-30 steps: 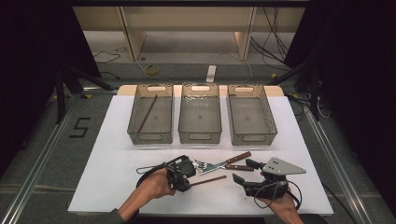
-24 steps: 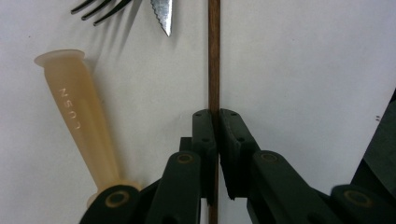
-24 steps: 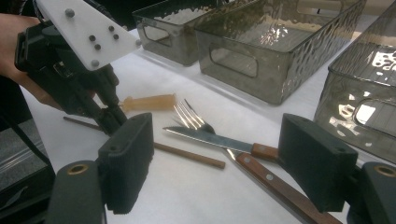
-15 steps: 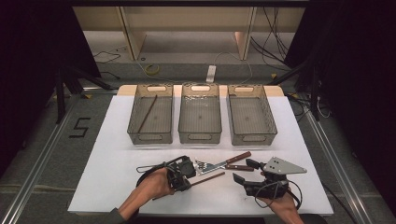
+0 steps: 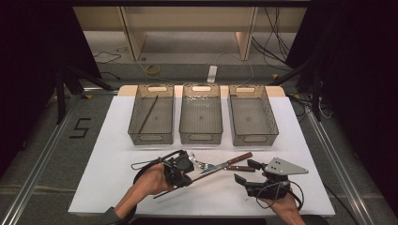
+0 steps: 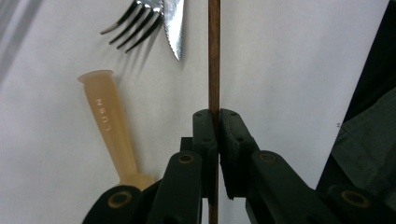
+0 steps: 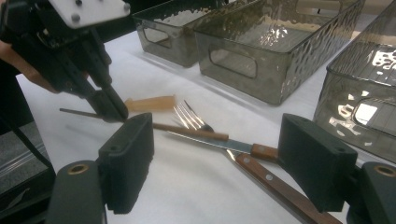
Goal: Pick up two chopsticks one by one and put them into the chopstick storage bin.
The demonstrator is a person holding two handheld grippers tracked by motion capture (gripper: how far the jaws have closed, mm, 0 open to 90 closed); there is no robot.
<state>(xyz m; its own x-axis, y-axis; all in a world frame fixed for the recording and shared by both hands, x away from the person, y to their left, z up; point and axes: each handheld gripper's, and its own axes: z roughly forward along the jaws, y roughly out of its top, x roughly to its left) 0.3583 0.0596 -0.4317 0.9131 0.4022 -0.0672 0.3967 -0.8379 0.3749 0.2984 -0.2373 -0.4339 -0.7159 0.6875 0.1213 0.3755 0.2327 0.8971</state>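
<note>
My left gripper (image 6: 215, 116) is shut on a thin brown chopstick (image 6: 214, 56), which runs straight up between its pads. In the high view this gripper (image 5: 187, 179) is at the front centre-left of the white mat, and the chopstick (image 5: 209, 172) slants out on both sides of it. A fork (image 6: 135, 23), a serrated knife (image 6: 173, 28) and a beige plastic handle (image 6: 109, 126) lie on the mat just past it. My right gripper (image 5: 244, 171) stands open to the right of the cutlery, its jaws wide apart (image 7: 219, 161) with nothing between the pads.
Three smoky plastic bins stand in a row at the back of the mat: left (image 5: 150, 138), middle (image 5: 201, 138), right (image 5: 256, 138). The left bin has another chopstick (image 5: 148, 114) in it. The wooden knife handle (image 7: 261, 151) lies near my right jaws.
</note>
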